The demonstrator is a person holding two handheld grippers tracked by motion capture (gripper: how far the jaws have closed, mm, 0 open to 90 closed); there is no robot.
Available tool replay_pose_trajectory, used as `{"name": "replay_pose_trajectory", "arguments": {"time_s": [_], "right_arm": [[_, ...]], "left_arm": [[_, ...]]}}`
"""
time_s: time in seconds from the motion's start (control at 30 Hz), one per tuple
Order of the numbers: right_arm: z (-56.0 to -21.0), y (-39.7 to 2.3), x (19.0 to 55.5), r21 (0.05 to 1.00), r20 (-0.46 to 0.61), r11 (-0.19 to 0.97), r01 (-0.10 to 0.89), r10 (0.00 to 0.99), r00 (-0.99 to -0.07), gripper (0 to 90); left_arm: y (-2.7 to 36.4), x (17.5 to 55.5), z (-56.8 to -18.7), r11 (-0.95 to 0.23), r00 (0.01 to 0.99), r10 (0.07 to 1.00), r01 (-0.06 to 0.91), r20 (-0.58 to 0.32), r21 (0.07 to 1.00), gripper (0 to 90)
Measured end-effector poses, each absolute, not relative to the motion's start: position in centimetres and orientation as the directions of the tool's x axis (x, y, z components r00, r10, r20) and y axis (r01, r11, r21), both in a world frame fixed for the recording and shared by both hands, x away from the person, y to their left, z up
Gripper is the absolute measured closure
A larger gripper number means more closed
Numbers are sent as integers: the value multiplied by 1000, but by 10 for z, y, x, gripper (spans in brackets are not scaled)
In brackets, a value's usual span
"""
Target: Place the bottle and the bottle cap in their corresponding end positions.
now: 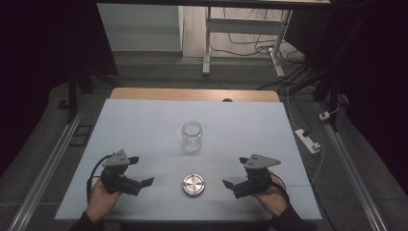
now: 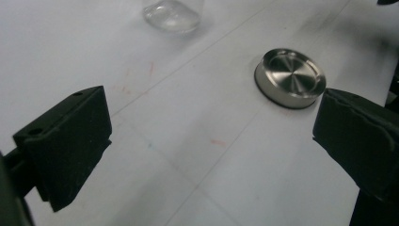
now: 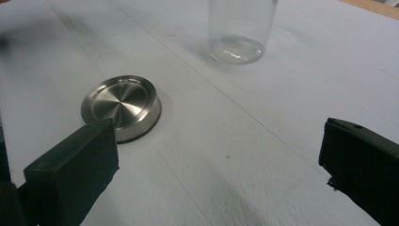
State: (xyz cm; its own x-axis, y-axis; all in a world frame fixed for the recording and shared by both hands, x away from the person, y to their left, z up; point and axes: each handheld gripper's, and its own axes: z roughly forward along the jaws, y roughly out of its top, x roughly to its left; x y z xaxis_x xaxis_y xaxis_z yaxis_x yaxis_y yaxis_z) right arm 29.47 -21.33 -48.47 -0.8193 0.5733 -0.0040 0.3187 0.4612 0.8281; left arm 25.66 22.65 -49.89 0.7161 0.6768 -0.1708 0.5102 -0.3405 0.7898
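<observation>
A clear glass jar stands upright and lidless in the middle of the white table top. Its round brushed-metal lid lies flat nearer the front edge, apart from the jar. My left gripper is held to the left of the lid, open and empty. To the lid's right, my right gripper is likewise open with nothing in it. The left gripper view shows its open gripper, the lid ahead at right and the jar's base. In the right gripper view the open gripper faces the lid and jar.
A wooden strip runs along the table's far edge. On the floor to the right lies a white power strip with cables. A white desk frame stands behind the table. Dark surroundings close in on both sides.
</observation>
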Motion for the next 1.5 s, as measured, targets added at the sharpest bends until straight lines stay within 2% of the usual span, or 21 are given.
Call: {"name": "replay_pose_trajectory", "arguments": {"time_s": [0.9, 1.27, 1.5], "right_arm": [[-490, -287, 275, 823, 19, 367, 433, 745, -667, 0], [-494, -311, 263, 810, 35, 330, 484, 797, -603, 0], [-495, -320, 257, 799, 41, 317, 512, 820, -571, 0]], "left_arm": [[283, 203, -516, -260, 576, 796, 600, -184, 757, 0], [294, 190, -523, -234, 533, 823, 633, -196, 738, 0], [294, 185, -524, -248, 510, 843, 650, -170, 718, 0]]}}
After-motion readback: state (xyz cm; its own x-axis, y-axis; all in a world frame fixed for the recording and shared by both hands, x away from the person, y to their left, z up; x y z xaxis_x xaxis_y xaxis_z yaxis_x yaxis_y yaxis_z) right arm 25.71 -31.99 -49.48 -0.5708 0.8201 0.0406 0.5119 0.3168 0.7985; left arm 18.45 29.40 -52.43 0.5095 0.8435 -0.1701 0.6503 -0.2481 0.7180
